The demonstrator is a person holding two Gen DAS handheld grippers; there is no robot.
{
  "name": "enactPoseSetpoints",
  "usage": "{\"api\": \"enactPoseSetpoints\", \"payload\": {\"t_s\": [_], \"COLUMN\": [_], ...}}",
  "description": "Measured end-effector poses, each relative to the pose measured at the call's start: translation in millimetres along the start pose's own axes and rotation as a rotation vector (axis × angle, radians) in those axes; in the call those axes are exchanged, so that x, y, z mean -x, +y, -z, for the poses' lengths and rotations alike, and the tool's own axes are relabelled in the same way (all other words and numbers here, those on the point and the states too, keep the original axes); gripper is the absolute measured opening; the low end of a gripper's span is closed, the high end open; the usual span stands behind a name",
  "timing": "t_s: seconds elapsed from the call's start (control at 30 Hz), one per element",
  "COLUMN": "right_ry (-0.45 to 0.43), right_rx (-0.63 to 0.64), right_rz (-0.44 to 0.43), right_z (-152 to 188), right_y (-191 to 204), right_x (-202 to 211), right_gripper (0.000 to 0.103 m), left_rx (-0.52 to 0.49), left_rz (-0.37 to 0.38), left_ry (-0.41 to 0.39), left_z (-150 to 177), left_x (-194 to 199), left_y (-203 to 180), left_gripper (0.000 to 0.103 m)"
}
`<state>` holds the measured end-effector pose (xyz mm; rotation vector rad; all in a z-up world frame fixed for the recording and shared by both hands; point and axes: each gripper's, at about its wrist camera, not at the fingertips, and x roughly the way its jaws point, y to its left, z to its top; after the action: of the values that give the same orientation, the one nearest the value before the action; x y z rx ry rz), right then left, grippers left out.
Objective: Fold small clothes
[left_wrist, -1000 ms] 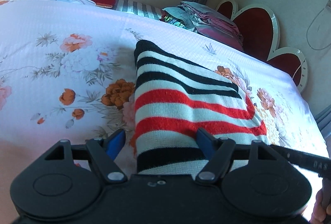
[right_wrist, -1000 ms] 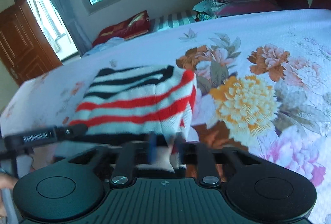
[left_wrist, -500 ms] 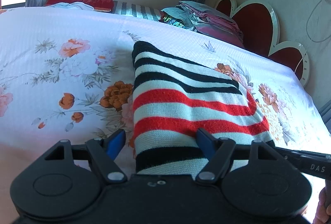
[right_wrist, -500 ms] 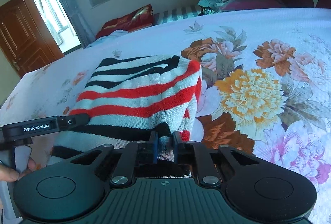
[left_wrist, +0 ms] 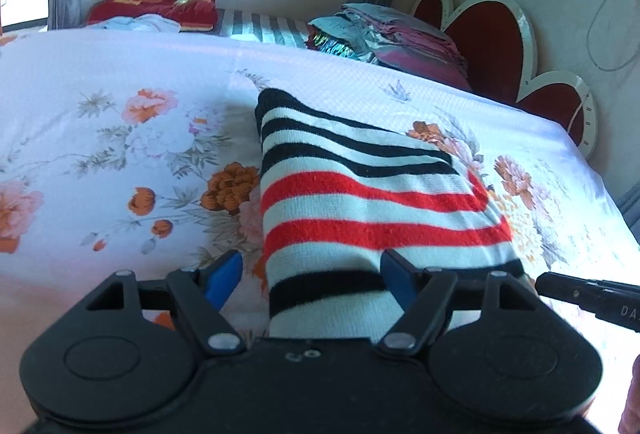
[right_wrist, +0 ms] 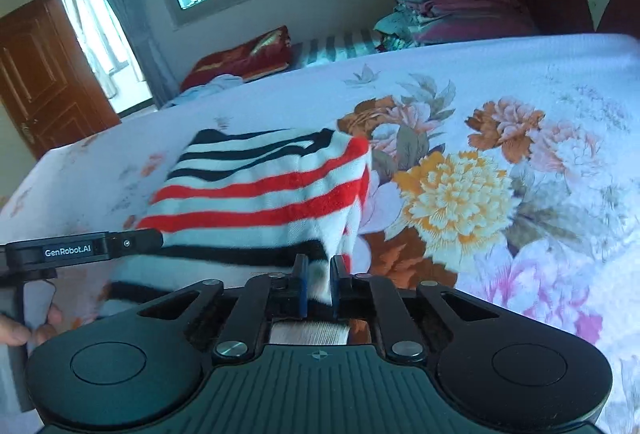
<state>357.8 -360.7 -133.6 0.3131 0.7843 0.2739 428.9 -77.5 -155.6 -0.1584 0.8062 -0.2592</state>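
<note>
Low over striped garment [right_wrist: 256, 193], right hand-held gripper [right_wrist: 319, 280] pinching its corner, tilted downward

Each camera sits just behind its own fingers and looks forward and downward along them, close over the floral bedspread [left_wrist: 100, 137]. The left wrist view faces the headboard [left_wrist: 488, 33] ahead to its right. The right wrist view faces the door [right_wrist: 44, 81] ahead-left. Both share the striped sweater [left_wrist: 360, 193], the window wall, and the folded pile [right_wrist: 452, 13].
</note>
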Motion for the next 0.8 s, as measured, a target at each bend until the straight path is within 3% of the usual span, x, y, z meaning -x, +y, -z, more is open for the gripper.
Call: {"api": "enactPoseSetpoints", "payload": {"t_s": [0.27, 0.4, 0.5, 0.73, 0.77, 0.8], "right_ry": [0.03, 0.056, 0.12, 0.044, 0.037, 0.028], "right_rx": [-0.044, 0.001, -0.056, -0.107, -0.108, -0.108], "right_rz": [-0.022, 0.097, 0.104, 0.068, 0.053, 0.046], "right_z": [32, 47, 48, 29, 23, 18], "right_y": [-1, -8, -23, -33, -32, -31], "right_x": [18, 8, -2, 17, 18, 17], "right_gripper": [0.009, 0.009, 0.009, 0.011, 0.015, 0.037], "left_rx": [-0.022, 0.001, -0.011, -0.006, -0.006, -0.006], "left_rz": [0.027, 0.021, 0.005, -0.019, -0.022, -0.024], "left_ry": [0.053, 0.062, 0.057, 0.071, 0.065, 0.061], "left_z": [31, 40, 39, 26, 24, 21], "left_x": [23, 15, 17, 22, 22, 23], "left_y": [5, 10, 7, 2, 1, 0], "left_gripper": [0.078, 0.079, 0.08, 0.084, 0.085, 0.085]}}
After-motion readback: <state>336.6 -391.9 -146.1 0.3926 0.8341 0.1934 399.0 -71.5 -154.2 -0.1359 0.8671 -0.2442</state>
